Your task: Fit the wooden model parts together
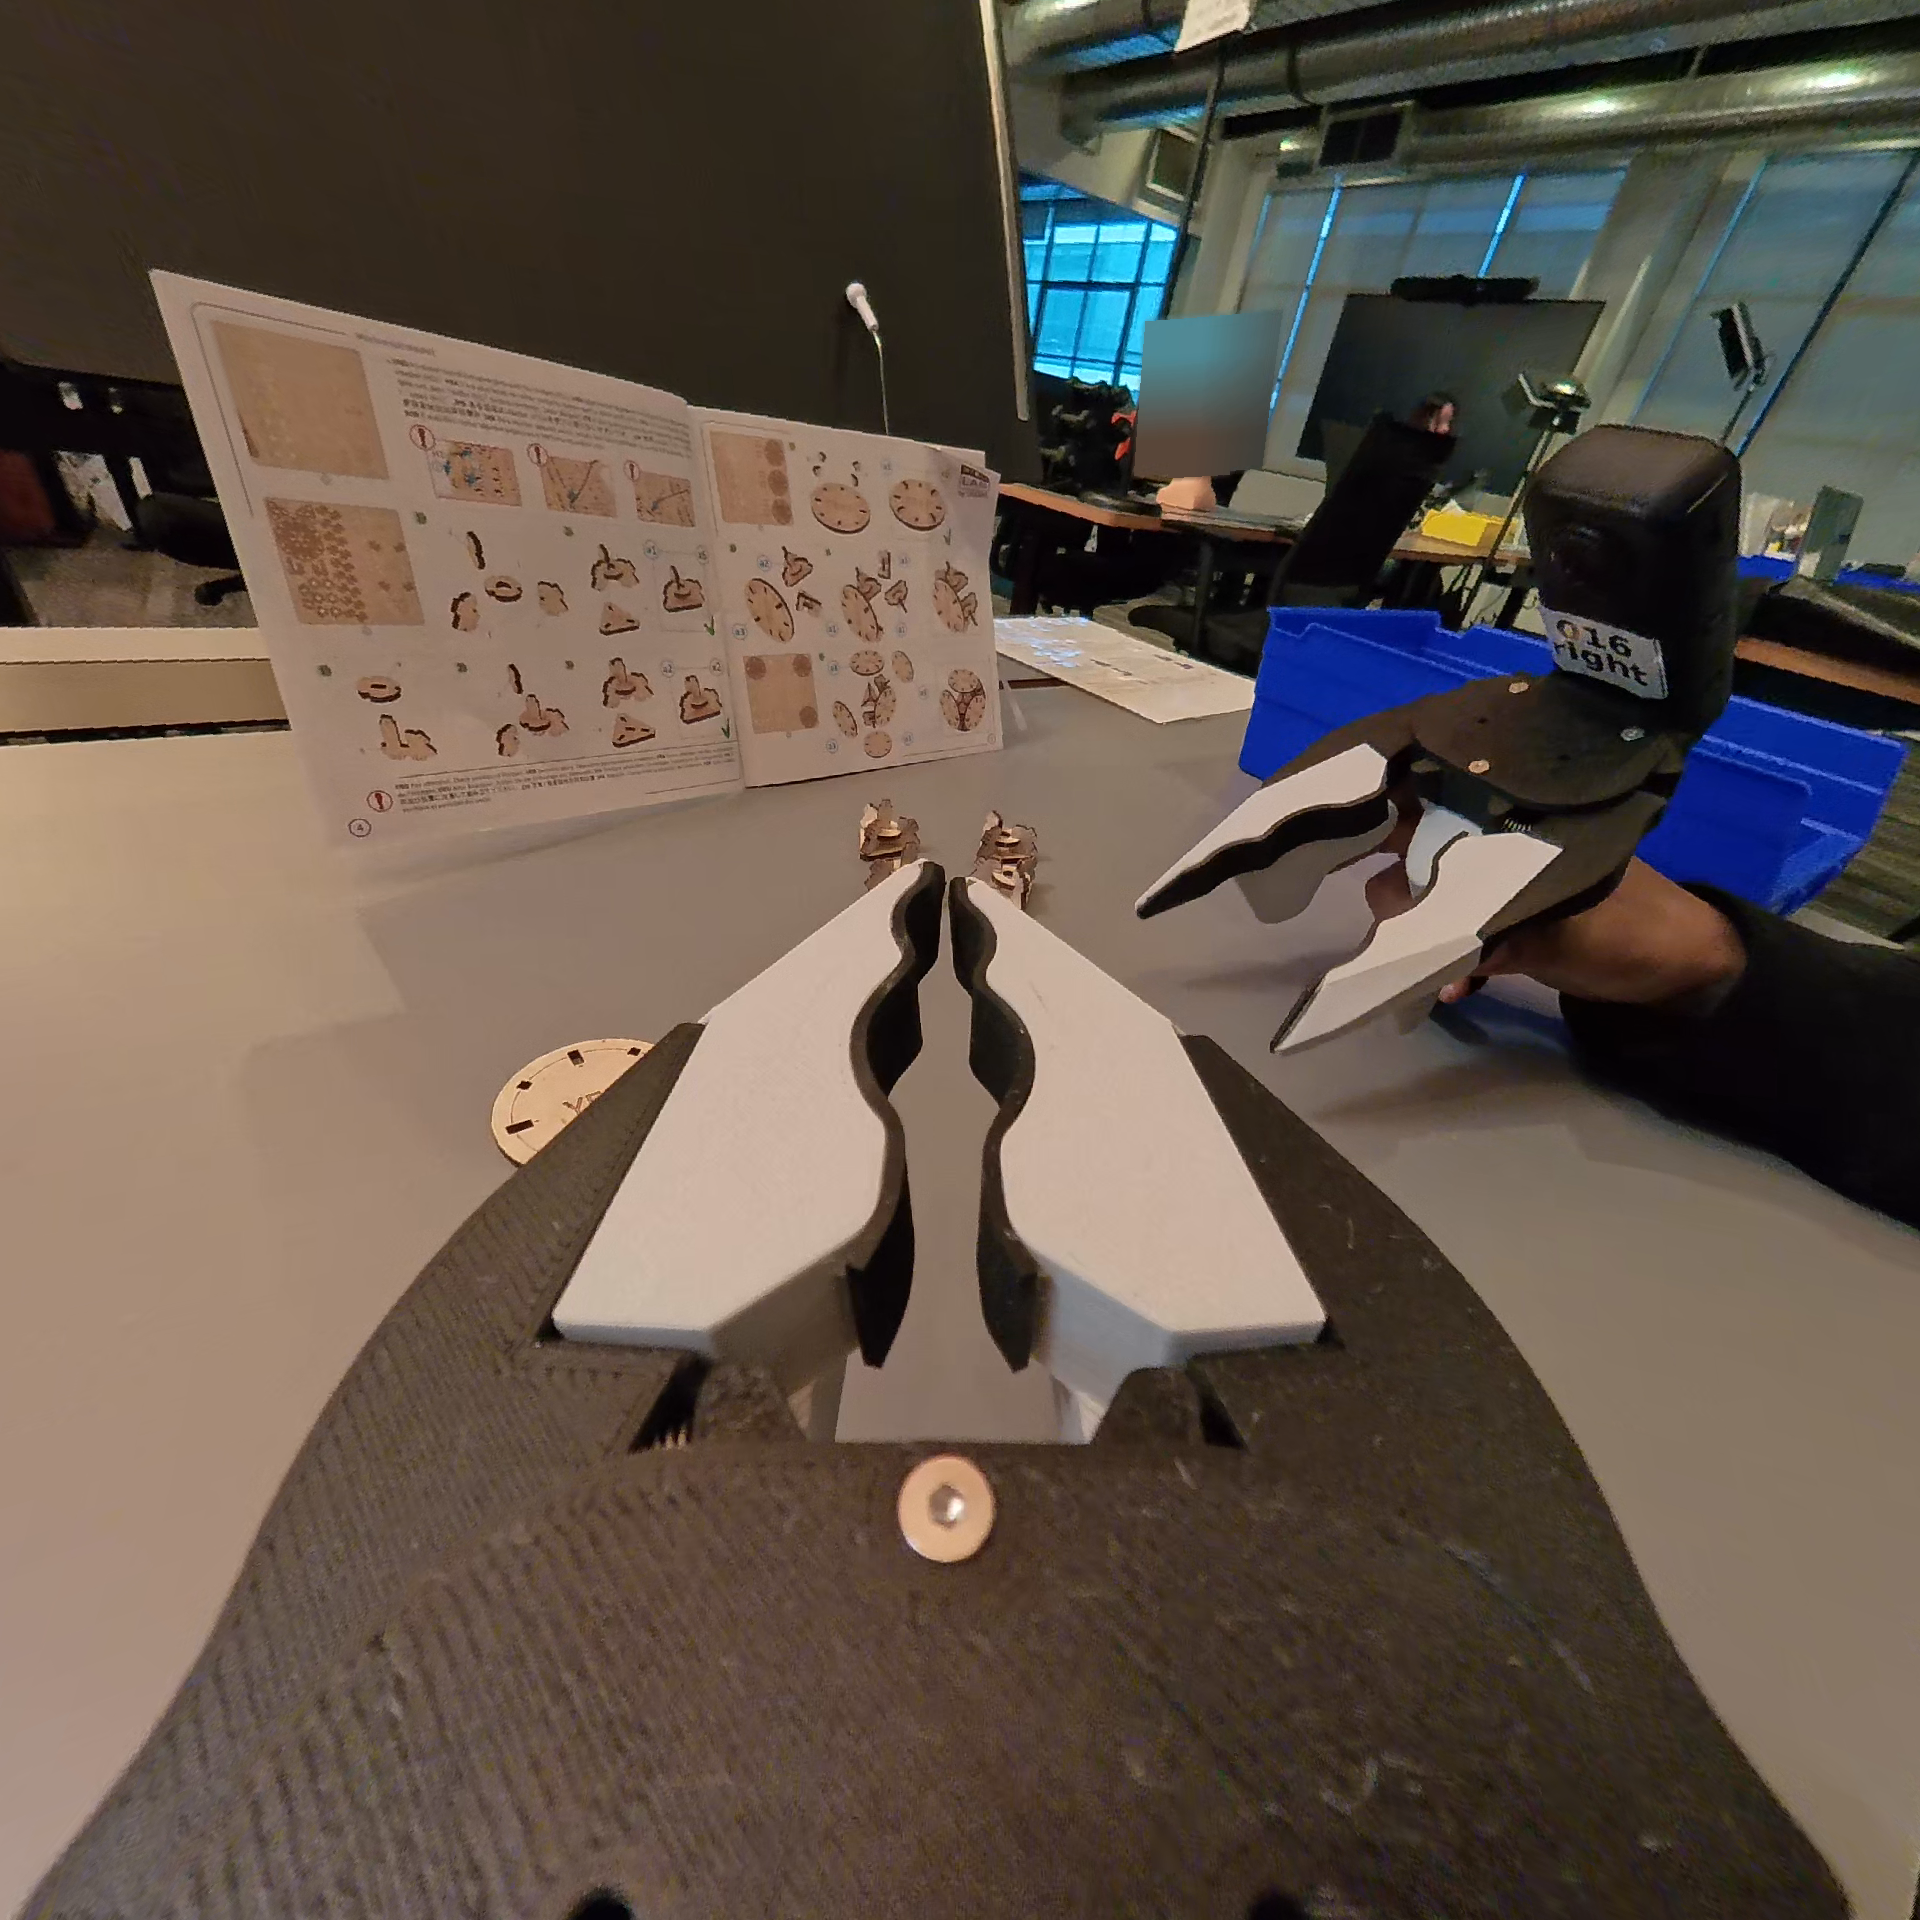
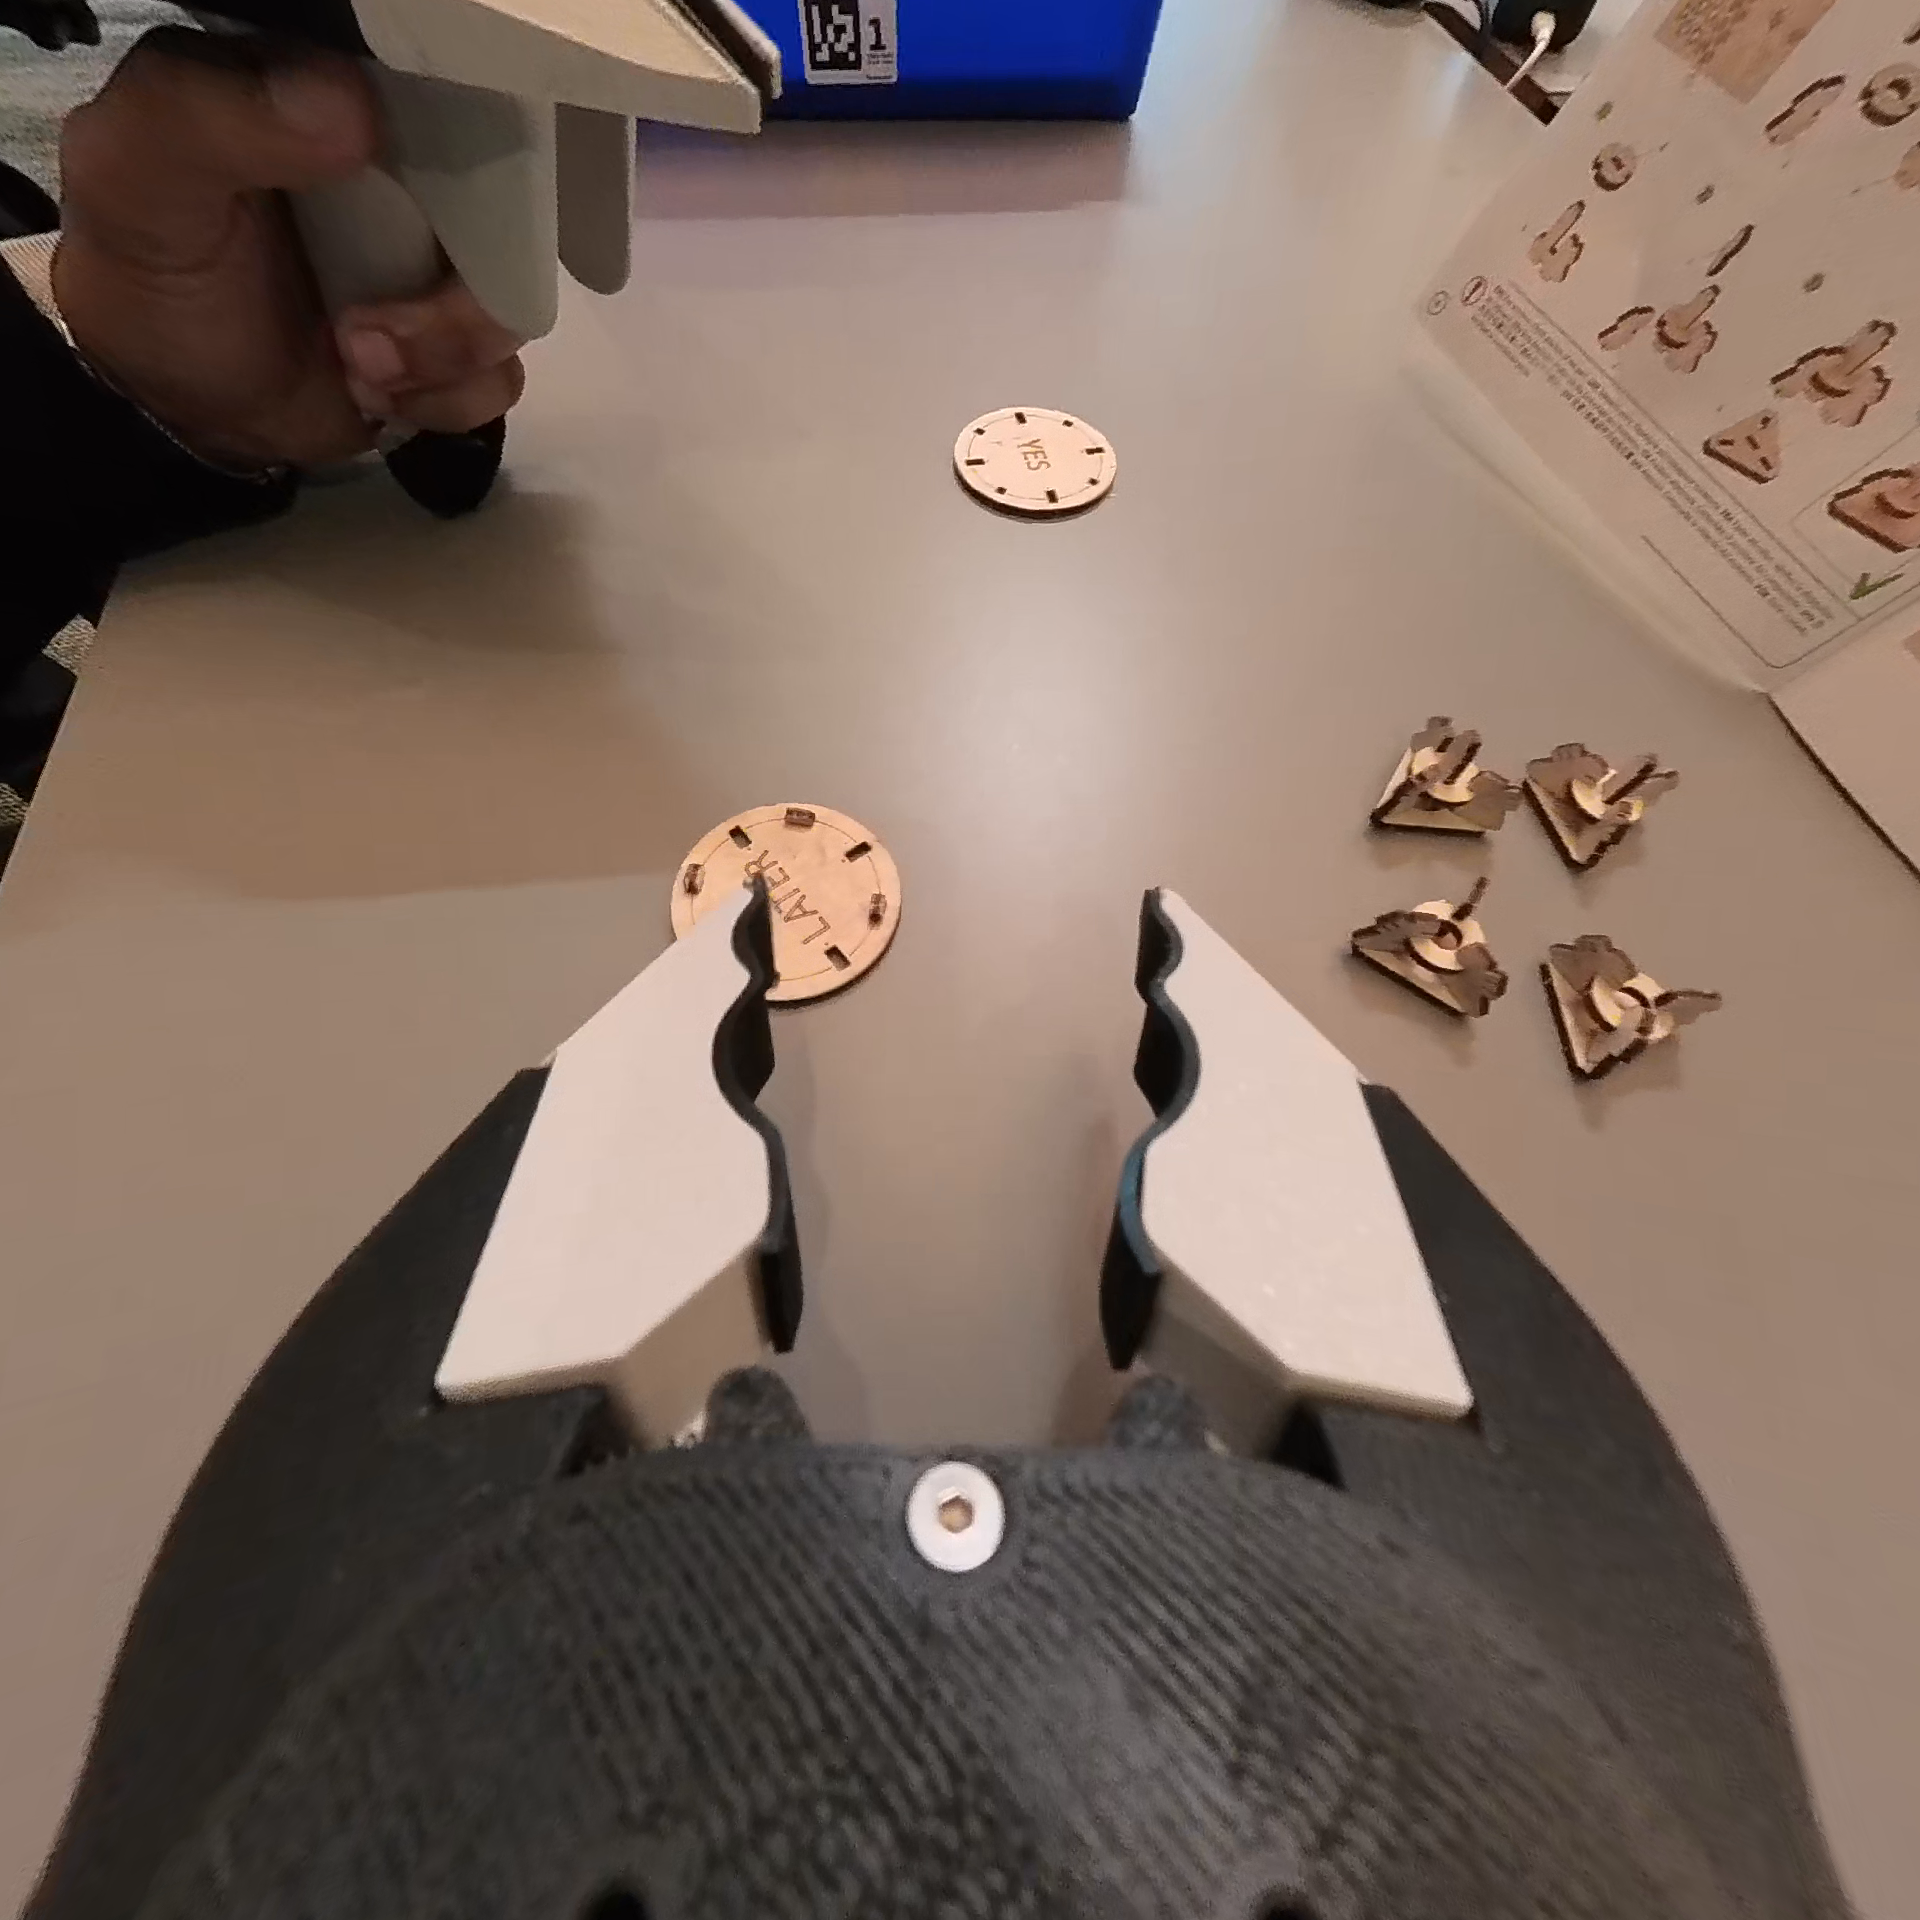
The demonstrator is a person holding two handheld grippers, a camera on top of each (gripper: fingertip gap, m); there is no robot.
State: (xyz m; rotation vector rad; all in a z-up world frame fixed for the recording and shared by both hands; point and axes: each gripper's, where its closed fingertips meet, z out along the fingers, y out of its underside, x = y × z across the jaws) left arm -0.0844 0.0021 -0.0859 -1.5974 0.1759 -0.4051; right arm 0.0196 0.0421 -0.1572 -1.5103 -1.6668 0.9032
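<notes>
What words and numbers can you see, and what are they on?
I cannot copy writing out, only say where it stands.
Near wooden disc: an engraved word.
Far wooden disc: an engraved word.
White label on the right gripper: print.
Sticker on the blue bin: code, digit.
Instruction booklet: too small.

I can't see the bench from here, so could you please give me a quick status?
Left claw shut, empty. Right claw open above grey table, beside round wooden disc. Nothing between.

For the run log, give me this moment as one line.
left tool: shut, empty | right tool: open, empty, over table | nearest: wooden disc | four small wooden assemblies to right
</notes>
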